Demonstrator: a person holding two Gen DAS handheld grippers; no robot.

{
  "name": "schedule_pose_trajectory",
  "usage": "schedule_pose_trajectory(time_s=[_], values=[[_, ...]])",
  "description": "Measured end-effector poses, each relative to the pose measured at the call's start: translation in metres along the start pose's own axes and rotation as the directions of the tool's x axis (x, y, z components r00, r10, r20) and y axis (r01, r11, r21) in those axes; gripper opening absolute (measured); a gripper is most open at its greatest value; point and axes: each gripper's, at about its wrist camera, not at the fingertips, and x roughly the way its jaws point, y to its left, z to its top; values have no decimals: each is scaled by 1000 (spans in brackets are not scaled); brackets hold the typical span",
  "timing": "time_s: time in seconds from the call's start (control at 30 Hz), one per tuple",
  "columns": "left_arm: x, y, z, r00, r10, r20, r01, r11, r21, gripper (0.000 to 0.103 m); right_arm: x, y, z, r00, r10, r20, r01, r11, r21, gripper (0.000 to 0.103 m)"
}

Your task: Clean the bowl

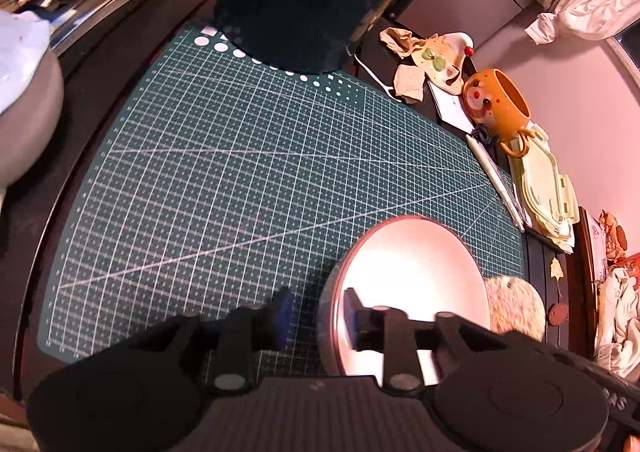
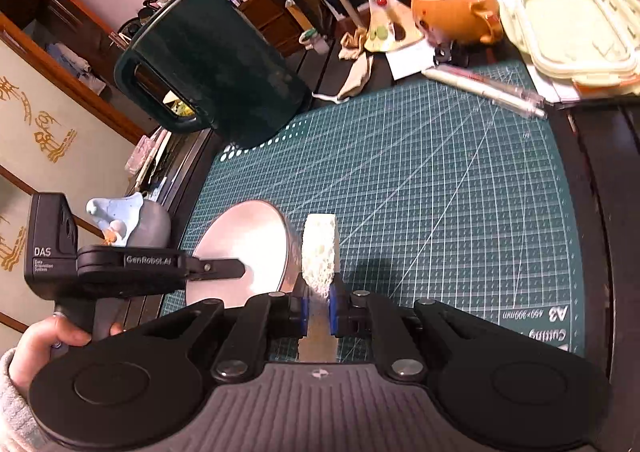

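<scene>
Left gripper (image 1: 318,308) parted astride a rim; right gripper (image 2: 319,302) clamped.

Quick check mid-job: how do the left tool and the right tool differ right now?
The left tool stands part open; the right tool is shut. The left tool straddles the rim of the metal bowl, one finger inside and the other outside, clear of the wall; the right tool clamps the sponge. Shared: both point down over the green cutting mat, close beside each other at the bowl.
</scene>
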Motion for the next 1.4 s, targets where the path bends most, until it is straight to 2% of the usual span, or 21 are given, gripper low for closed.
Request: schedule_pose_trajectory(time_s=[0.1,0.27,0.4,0.5,0.63,0.83,0.97,1.13,1.3,1.4], values=[[-7,0,-7,1000,3,-6,-3,1000,3,31,5,-4,2,1000,-3,-11,3,1000,11,9],[-2,-5,-21,999,-12,-51,12,1000,4,35,8,-7,2,998,50,-25,-49,998,49,9],[7,-13,-22,998,-24,-59,25,1000,18,28,7,-5,0,997,74,-27,-72,996,60,9],[12,-19,-17,999,-8,-49,11,999,48,27,7,-3,0,996,89,-30,-87,994,69,9],[17,-11,-8,996,-65,-59,66,998,10,27,6,-2,0,995,98,-30,-96,993,72,9],[26,7,-4,979,-176,-99,170,983,-67,27,5,-6,1,995,97,-26,-95,992,78,9],[21,8,-8,980,-175,-98,171,984,-55,27,4,-8,1,995,96,-25,-94,992,80,9],[14,17,-12,967,-226,-115,217,972,-89,27,4,-10,1,995,93,-24,-91,992,83,9],[6,17,-16,963,-237,-126,229,971,-74,29,3,-11,2,996,90,-24,-88,993,81,9],[5,22,-17,956,-263,-132,251,962,-105,30,3,-11,2,996,88,-22,-86,993,81,9]])
